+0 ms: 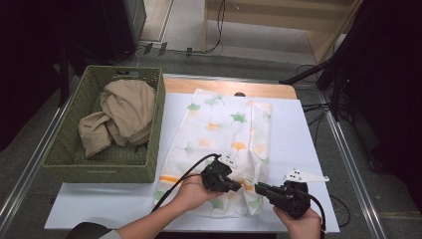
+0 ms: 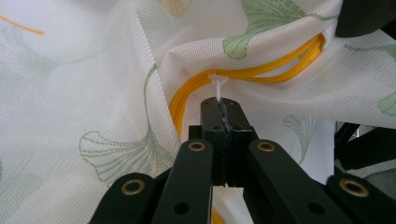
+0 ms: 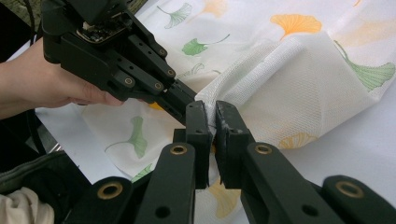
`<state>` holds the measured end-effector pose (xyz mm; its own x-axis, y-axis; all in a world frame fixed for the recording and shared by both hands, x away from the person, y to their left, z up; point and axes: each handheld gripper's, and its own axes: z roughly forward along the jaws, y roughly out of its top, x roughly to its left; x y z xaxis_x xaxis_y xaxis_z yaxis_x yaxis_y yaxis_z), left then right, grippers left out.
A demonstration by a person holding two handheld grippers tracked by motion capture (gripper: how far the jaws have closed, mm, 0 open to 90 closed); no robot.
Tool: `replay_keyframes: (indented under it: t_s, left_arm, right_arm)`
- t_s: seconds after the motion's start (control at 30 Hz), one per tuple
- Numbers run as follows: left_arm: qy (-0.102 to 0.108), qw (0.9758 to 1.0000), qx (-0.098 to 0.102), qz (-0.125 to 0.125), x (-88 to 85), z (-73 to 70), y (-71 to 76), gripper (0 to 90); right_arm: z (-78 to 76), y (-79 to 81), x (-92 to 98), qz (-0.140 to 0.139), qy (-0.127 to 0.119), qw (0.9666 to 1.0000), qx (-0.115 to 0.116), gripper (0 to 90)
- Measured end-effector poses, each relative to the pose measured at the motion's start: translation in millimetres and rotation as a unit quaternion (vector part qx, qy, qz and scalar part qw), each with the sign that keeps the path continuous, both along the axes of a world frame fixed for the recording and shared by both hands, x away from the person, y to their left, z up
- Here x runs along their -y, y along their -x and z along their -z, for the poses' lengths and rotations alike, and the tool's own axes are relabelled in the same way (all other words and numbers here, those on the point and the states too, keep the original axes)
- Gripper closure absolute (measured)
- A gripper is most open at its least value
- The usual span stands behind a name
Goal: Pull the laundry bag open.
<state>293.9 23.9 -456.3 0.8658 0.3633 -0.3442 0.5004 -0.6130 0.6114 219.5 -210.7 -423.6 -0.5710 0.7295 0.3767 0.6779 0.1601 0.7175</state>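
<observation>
Where the mesh laundry bag [image 1: 224, 144] lies flat on the white worktop [image 1: 298, 144], printed with green and orange ginkgo leaves, its near edge is gathered up between the two grippers. In the left gripper view the bag's yellow zipper [image 2: 252, 70] curves across the bunched mesh, and the white zipper pull [image 2: 218, 86] stands in the tips of the left gripper [image 2: 223, 105], whose jaws are pressed together on it. The right gripper [image 3: 214, 116] sits just to the right of the left one, at the near edge of the bag; its jaws are clamped on a fold of the mesh beside the zipper, with the cloth pinched in the narrow slit between them. In the high view the left gripper [image 1: 234, 185] and the right gripper [image 1: 260, 188] nearly meet, tip to tip, each held in a hand that comes in from the near side. To the left of the bag, on the worktop, stands a green woven basket [image 1: 64, 149] with crumpled beige cloth [image 1: 122, 114] inside.
</observation>
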Motion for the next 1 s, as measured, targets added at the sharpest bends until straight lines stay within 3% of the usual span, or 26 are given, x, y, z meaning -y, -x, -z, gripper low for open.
replay_keyframes:
  t_s: [0.1, 0.2, 0.37, 0.6, 1.0]
  left_arm:
    - [0.004, 1.0000, 0.006, 0.004, -3.0, -4.6, 0.9, 90.0]
    - [0.006, 0.9999, 0.014, 0.005, -6.4, -10.4, 3.7, 90.0]
    - [0.003, 0.9999, 0.014, 0.005, -9.7, -10.7, 3.2, 90.0]
    - [-0.016, 0.9998, 0.008, 0.008, 6.9, -3.5, -1.5, 90.0]
    - [-0.030, 0.9995, 0.004, 0.011, 28.5, 2.8, -12.3, 89.7]
  right_arm:
    - [-2.5, 1.0, 0.0, -0.003, -0.010, 0.9999, 0.004, 85.7]
    - [-2.6, 0.7, -1.4, -0.002, 0.001, 0.9999, 0.011, 85.7]
    - [2.7, -3.5, -1.7, 0.001, 0.015, 0.9999, -0.003, 85.6]
    - [8.3, -7.0, 3.3, 0.015, 0.045, 0.9988, -0.016, 85.5]
    - [10.1, -9.2, 14.7, 0.025, 0.036, 0.9988, -0.021, 85.5]
